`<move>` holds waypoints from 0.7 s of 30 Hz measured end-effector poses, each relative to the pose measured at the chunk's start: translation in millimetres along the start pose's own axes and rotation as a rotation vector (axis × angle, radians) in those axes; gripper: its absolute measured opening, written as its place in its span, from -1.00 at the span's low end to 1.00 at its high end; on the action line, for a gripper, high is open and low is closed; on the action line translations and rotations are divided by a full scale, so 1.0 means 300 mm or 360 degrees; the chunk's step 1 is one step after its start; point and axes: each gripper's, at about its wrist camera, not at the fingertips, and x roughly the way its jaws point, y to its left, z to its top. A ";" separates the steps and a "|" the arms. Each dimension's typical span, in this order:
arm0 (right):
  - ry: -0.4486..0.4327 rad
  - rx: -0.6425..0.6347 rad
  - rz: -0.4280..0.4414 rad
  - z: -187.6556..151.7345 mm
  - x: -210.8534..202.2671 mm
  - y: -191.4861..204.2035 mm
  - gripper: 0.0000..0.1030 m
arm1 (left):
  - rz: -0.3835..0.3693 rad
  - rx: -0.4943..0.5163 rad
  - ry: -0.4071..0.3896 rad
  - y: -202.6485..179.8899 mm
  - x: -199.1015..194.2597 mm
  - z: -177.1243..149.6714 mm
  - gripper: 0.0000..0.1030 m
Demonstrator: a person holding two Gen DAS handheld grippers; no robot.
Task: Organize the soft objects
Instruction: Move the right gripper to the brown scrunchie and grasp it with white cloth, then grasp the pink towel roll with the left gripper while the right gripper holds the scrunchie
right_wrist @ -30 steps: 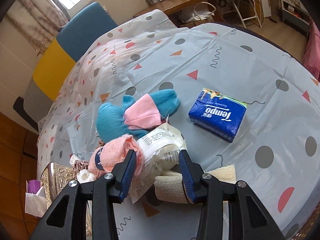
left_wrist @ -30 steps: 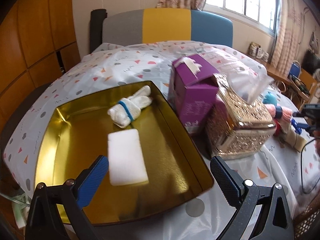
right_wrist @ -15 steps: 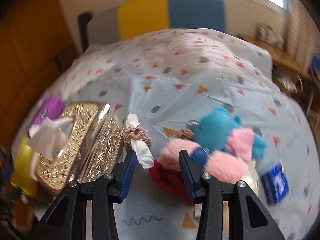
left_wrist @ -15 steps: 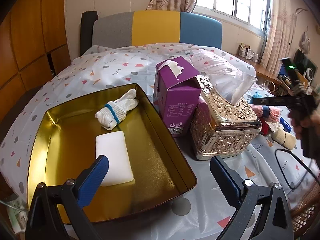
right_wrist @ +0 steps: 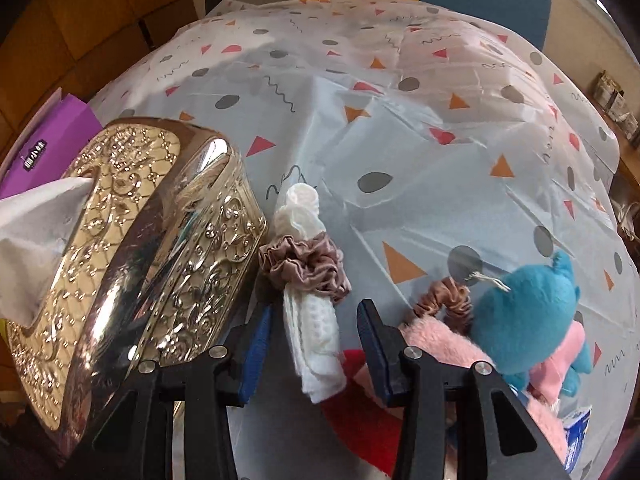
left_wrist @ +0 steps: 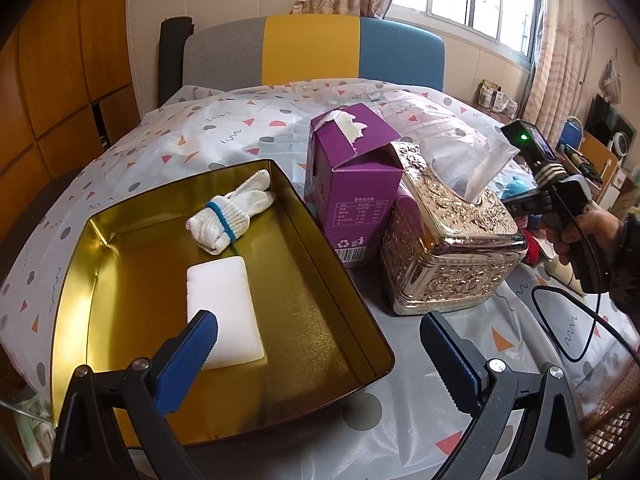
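A gold tin (left_wrist: 320,240) holds a white sponge (left_wrist: 222,312) and a rolled pair of white gloves (left_wrist: 228,220). My left gripper (left_wrist: 316,324) hangs open over the tin's near right corner, holding nothing. A white rolled cloth (right_wrist: 316,332) bound by a brown scrunchie (right_wrist: 304,264) lies beside the gold tissue box (right_wrist: 140,248). My right gripper (right_wrist: 315,310) straddles the cloth's near end; its jaws are closing, with gaps still showing at both pads. To its right lie a pink fluffy item (right_wrist: 440,340), a second scrunchie (right_wrist: 444,300) and a blue plush (right_wrist: 528,312).
A purple carton (left_wrist: 352,184) stands between the tin and the tissue box (left_wrist: 448,240). A hand (left_wrist: 588,232) holds the right gripper's handle, and a black cable (left_wrist: 560,320) loops below it. A red item (right_wrist: 360,412) and a blue tissue pack (right_wrist: 578,436) lie near the plush.
My right gripper swung from the plush pile over to the tissue box, rolled, and narrowed its jaws around the white cloth. The left gripper stayed over the tin.
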 end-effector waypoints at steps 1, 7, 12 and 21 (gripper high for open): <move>-0.0013 0.0016 -0.0019 0.001 0.000 -0.002 -0.66 | -0.0002 0.0000 -0.0001 -0.001 0.000 0.000 0.98; -0.0226 0.0115 -0.0009 -0.035 -0.125 -0.009 -0.72 | -0.0016 0.0005 0.0011 -0.008 0.007 -0.003 0.92; -0.0401 0.0362 -0.0024 -0.110 -0.272 -0.101 -0.71 | -0.0014 0.0059 -0.0038 -0.030 -0.021 0.010 0.90; -0.0649 0.0958 -0.0225 -0.336 -0.460 -0.368 -0.71 | -0.0159 0.0206 -0.0190 -0.154 -0.099 0.188 0.66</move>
